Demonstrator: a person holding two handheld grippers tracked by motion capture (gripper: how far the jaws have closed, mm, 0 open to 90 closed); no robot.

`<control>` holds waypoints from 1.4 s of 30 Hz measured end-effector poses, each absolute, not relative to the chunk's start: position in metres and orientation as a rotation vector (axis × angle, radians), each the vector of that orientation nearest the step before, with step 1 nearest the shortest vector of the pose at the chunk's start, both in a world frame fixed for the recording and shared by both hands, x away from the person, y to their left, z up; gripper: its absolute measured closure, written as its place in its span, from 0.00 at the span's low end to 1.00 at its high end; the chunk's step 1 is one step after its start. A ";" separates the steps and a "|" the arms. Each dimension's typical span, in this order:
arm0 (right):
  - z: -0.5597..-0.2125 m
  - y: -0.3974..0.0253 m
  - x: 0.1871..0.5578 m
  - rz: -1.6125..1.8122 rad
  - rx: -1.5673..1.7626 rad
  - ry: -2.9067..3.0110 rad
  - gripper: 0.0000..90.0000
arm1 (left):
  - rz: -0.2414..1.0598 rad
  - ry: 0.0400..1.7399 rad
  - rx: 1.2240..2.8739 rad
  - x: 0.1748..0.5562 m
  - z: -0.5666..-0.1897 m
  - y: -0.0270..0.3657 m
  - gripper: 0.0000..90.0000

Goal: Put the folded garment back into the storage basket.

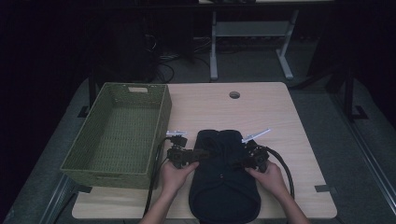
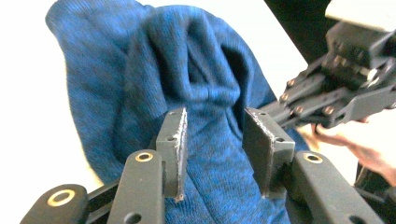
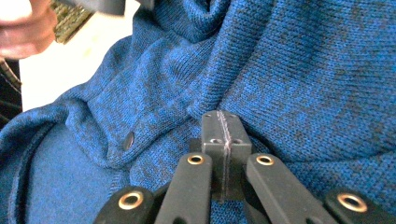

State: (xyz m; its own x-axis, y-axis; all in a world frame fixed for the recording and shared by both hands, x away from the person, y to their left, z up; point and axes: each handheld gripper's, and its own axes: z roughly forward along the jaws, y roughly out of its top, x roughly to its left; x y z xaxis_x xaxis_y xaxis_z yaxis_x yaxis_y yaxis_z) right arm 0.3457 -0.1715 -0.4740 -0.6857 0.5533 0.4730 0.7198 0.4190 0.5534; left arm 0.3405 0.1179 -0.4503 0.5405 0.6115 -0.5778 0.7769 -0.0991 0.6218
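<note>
A light wooden table [image 1: 280,121] in a dark room carries a green woven basket [image 1: 116,135] at its left and a blue knit garment [image 1: 224,182] at the near centre, its lower edge cut off. The left gripper [image 2: 215,140] stands spread over the knit. The right gripper [image 3: 222,135] is pressed together against the fabric; whether any fabric lies between the jaws is not discernible.

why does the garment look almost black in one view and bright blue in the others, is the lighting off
High view: dim and underexposed, so the knit garment reads near black and the surroundings vanish into shadow. Left gripper view: bright, the table blown out to white. Right gripper view: well lit and sharp on the weave, the hand at top left blurred.
</note>
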 end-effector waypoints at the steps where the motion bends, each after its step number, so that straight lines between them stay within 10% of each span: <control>1: -0.474 -0.172 0.345 -1.121 -1.119 -2.456 1.00 | -0.200 1.145 1.771 0.340 -0.447 0.120 0.67; 42: -0.465 -0.164 0.375 -1.195 -1.229 -2.408 0.96 | -0.257 1.142 1.817 0.353 -0.458 0.100 0.66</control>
State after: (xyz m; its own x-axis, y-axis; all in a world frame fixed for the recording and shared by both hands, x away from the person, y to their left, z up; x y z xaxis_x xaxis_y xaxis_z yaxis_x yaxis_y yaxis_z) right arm 0.3749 -0.1640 -0.4653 -0.6400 0.5972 0.4834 0.7462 0.3332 0.5763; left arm 0.3527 0.1003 -0.4580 0.5430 0.5929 -0.5946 0.7906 -0.1225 0.5999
